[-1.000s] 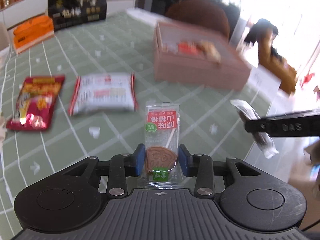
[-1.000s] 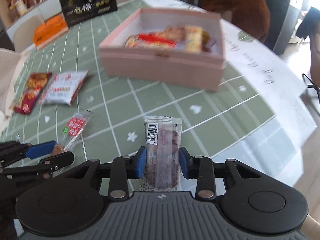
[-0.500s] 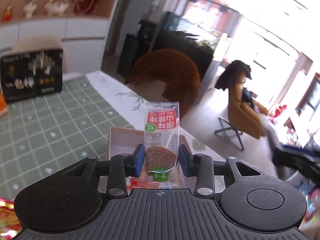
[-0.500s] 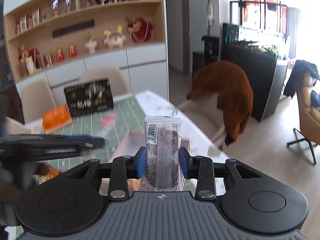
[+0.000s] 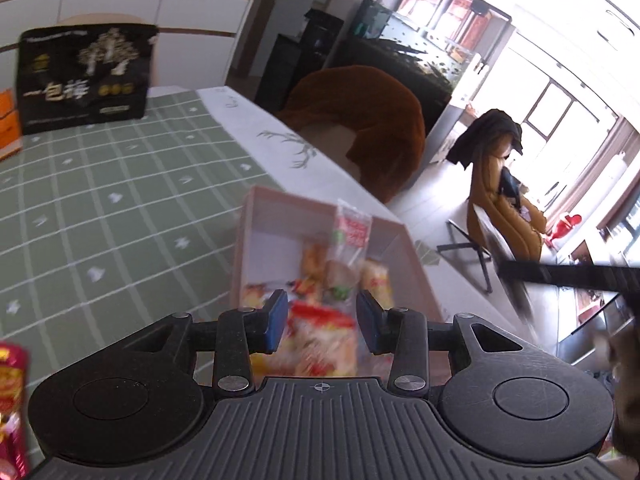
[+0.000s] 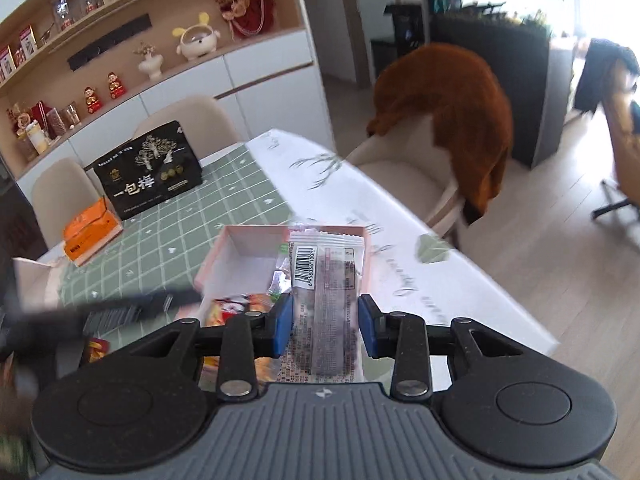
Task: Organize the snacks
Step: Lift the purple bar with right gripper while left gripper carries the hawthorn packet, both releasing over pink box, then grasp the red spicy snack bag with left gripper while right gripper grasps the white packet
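My left gripper (image 5: 322, 320) hovers over the pink box (image 5: 245, 240), open, with nothing pressed between its blue pads. The clear lollipop packet with a red label (image 5: 350, 236) is past the fingertips, tilted and blurred inside the box among several other snacks. My right gripper (image 6: 325, 324) is shut on a dark snack packet with a barcode (image 6: 324, 280), also above the pink box (image 6: 214, 254). In the left wrist view the right gripper (image 5: 568, 274) shows as a black bar at the right. The left gripper (image 6: 120, 308) is a blur on the left of the right wrist view.
A black gift box (image 5: 84, 80) and an orange box (image 6: 92, 232) stand at the far end of the green checked tablecloth (image 5: 120, 208). A red snack bag (image 5: 12, 380) lies at the near left. Beyond the table's white edge stands a chair with a brown coat (image 6: 452, 120).
Both grippers rose from the table and moved over the pink box. The left gripper let go of the lollipop packet, which is now in the box. The right gripper kept its packet.
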The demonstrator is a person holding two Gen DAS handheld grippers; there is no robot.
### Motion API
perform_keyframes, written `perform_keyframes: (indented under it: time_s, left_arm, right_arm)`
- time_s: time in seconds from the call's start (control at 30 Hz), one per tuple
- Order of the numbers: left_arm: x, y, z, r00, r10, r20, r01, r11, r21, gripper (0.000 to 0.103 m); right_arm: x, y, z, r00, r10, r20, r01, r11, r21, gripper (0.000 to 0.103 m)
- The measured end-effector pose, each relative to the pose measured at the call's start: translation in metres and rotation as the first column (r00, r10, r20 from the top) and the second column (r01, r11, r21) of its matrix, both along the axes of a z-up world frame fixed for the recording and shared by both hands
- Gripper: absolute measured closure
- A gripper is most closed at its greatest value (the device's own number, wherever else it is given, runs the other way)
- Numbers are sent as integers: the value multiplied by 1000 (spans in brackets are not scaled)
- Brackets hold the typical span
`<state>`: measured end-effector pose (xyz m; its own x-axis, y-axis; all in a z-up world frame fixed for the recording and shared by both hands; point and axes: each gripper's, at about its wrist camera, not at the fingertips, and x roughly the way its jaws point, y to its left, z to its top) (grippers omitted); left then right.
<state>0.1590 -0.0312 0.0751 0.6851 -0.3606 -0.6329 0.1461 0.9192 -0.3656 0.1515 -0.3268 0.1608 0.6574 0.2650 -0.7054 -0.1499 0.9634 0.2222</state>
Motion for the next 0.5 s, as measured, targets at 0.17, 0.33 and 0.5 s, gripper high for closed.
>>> perform_keyframes:
  time_s: [0.17, 0.33, 0.5]
  left_arm:
    - [-50, 56, -11, 996, 79, -42, -76, 995, 67, 60]
    - [-79, 141, -36, 953, 284, -106, -277, 958, 78, 60]
    - [-82, 203, -43, 889, 446, -104, -436, 893, 108, 60]
  right_arm:
    - [43, 35, -5, 1000, 4, 8, -4, 1000, 8, 57]
    - [32, 67, -8, 1000, 17, 1, -17, 1000, 13, 42]
    - [-15, 126, -41, 981, 154, -114, -148, 987, 57, 40]
